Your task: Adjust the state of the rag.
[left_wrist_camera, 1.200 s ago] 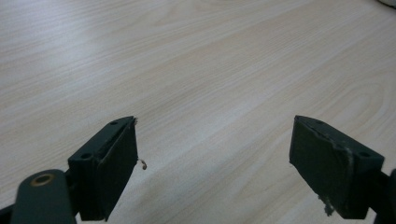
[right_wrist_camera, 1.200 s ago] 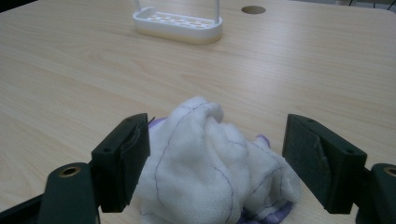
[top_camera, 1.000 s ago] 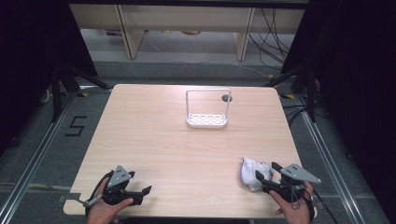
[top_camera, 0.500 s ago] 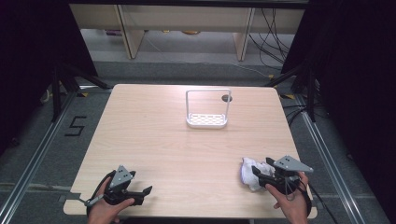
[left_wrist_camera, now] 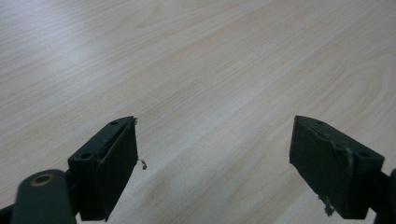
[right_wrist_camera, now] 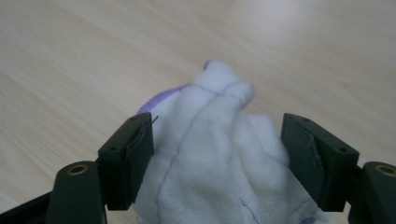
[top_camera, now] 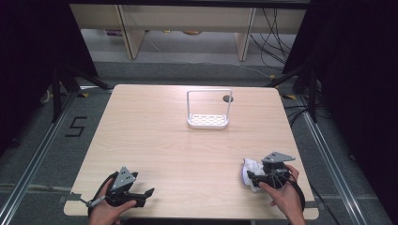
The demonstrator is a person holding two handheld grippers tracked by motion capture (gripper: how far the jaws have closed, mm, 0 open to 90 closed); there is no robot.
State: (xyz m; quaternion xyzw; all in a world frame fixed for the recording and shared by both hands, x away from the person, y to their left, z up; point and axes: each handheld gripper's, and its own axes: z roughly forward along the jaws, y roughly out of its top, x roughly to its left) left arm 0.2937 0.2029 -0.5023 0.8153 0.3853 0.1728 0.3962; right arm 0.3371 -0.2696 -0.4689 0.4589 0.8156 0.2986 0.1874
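The right gripper has just opened wider, its jaws straddling a crumpled white cloth at the table's near right edge; it has shifted slightly rightward. The left gripper stays put, gaping over bare wood.

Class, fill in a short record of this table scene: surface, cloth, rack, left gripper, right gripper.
surface: pale wooden table
cloth: crumpled white cloth with purple stitching, near right edge
rack: white rack with tall frame, far middle of table
left gripper: left gripper open over bare wood
right gripper: right gripper jaws just opened wider, cloth between them; grip unclear
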